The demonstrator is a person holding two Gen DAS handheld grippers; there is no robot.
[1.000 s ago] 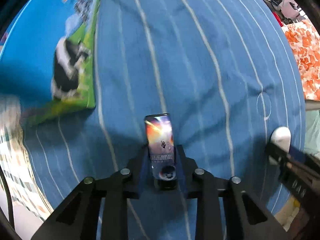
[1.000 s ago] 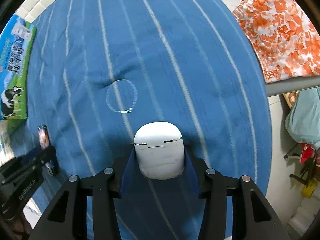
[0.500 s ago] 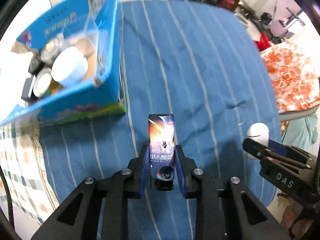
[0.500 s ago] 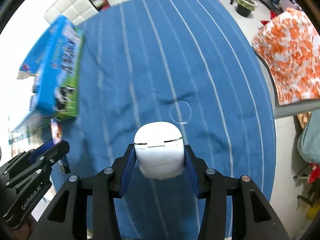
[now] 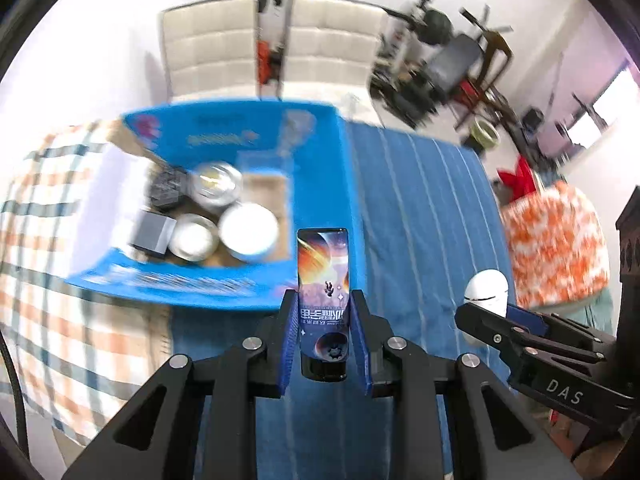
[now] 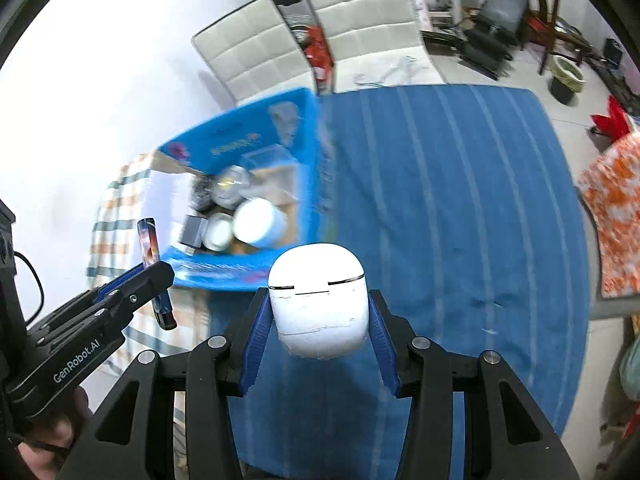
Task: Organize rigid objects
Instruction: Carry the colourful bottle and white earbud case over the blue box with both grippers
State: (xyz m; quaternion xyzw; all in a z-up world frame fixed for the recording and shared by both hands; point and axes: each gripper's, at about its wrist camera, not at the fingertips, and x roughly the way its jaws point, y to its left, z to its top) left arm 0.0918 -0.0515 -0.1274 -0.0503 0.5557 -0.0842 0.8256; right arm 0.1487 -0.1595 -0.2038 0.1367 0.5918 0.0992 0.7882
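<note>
Above blue box (image 5: 280,280), two grippers, each loaded

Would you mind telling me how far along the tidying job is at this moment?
Done: several jars and small boxes already sit in the blue carton. In hand: the left gripper clamps a printed tube, and the right gripper clamps a white case, both held above the blue striped cloth. Left: dropping both into the carton.

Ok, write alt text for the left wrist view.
The left hand-held gripper clamps a slim tube with space artwork above a blue striped cloth. Behind it sits an open blue box holding round tins; at right, the right hand-held gripper holds a white case.
</note>
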